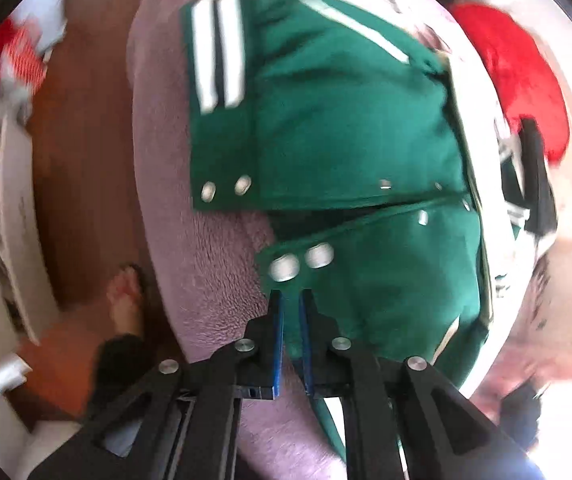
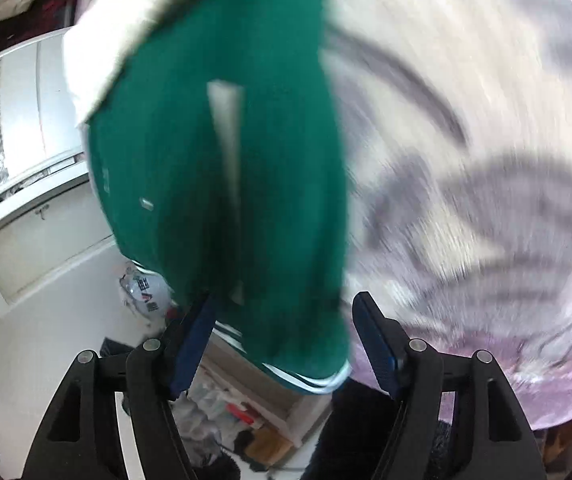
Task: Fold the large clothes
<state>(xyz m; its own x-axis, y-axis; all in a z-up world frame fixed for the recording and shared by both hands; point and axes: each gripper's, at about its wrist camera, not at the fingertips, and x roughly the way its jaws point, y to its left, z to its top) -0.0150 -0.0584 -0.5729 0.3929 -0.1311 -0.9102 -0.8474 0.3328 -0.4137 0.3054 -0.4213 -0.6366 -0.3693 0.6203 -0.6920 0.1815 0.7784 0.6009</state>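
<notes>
A green jacket [image 1: 346, 120] with white stripes and silver snaps lies partly folded on a pink fleece blanket [image 1: 213, 248]. My left gripper [image 1: 290, 304] is shut on the jacket's snap-lined front edge, its blue pads pinching the cloth just below two snaps. In the right wrist view the jacket [image 2: 221, 160] hangs in front of the camera with its white-striped hem low. My right gripper [image 2: 281, 320] is open, its fingers wide apart on either side of the hanging hem, not clamping it. Both views are motion-blurred.
A red cloth [image 1: 518, 80] lies at the far right of the bed. A bare foot [image 1: 125, 300] stands on the wooden floor [image 1: 81, 160] at left. A white cabinet [image 2: 25, 160] and floor clutter [image 2: 237, 412] show on the right view's left. A patterned bedcover [image 2: 486, 160] fills its right.
</notes>
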